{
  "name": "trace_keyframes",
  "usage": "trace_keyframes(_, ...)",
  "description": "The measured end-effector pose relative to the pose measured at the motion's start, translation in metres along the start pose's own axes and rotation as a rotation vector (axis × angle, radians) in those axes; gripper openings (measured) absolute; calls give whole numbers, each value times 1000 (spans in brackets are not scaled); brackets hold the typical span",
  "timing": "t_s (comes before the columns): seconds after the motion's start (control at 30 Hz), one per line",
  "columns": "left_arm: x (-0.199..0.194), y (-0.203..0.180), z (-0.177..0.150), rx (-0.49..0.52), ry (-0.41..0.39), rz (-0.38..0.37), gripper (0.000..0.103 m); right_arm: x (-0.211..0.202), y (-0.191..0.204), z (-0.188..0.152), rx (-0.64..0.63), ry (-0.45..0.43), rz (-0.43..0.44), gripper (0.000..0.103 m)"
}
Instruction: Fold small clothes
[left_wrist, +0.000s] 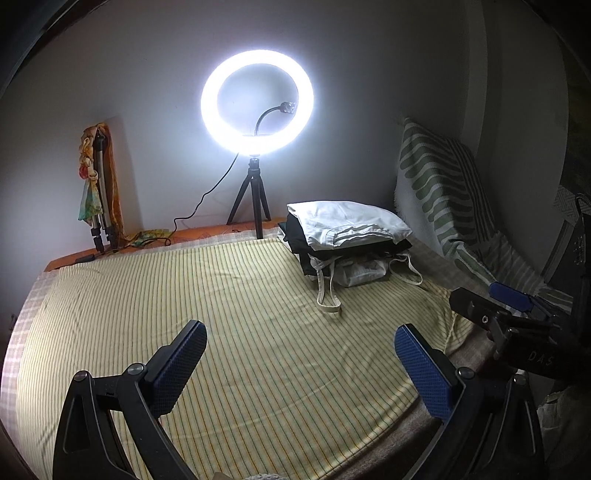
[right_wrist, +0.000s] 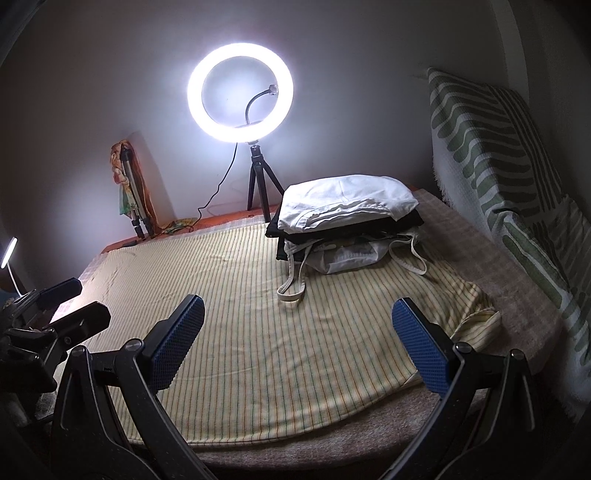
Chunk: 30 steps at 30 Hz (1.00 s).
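A yellow striped garment (left_wrist: 236, 317) (right_wrist: 280, 332) lies spread flat across the bed, one sleeve (right_wrist: 480, 325) at its right edge. At the back right a stack of folded clothes (left_wrist: 347, 236) (right_wrist: 343, 221) rests on the garment, white on top, black beneath, with a strapped white piece (right_wrist: 354, 258) at the bottom. My left gripper (left_wrist: 299, 365) hovers open above the garment's near part, holding nothing. My right gripper (right_wrist: 295, 343) is open too, above the near right part. Each gripper shows in the other's view, the right gripper (left_wrist: 517, 314) and the left gripper (right_wrist: 55, 314).
A lit ring light (left_wrist: 257, 103) (right_wrist: 240, 92) on a small tripod stands at the bed's far edge, its cable trailing left. A folded tripod with a cloth (left_wrist: 99, 188) leans in the left corner. A green patterned cushion (left_wrist: 439, 188) (right_wrist: 491, 147) stands against the right wall.
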<state>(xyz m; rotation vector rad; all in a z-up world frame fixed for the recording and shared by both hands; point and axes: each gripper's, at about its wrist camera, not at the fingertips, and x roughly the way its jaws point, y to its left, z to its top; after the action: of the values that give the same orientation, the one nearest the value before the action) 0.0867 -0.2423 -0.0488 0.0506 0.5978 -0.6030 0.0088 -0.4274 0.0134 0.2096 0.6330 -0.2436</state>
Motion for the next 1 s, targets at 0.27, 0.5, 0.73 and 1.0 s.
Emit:
trace_keyframes(0.27,1,2,0,-12,1,-10,103,9,4,2,-15,10,2,103)
trace_keyframes(0.5,-1,-1,0,-4,-5,-9,103,11,6,0,-15,13,12,103)
trace_keyframes(0.73,-3,0,1,-6,-10,-12,103,12,8,0,-16,14,22,103)
trace_keyframes(1.0,-4,-1,2,-6,-11,-16,103,14,9,0,-13,19,31,103)
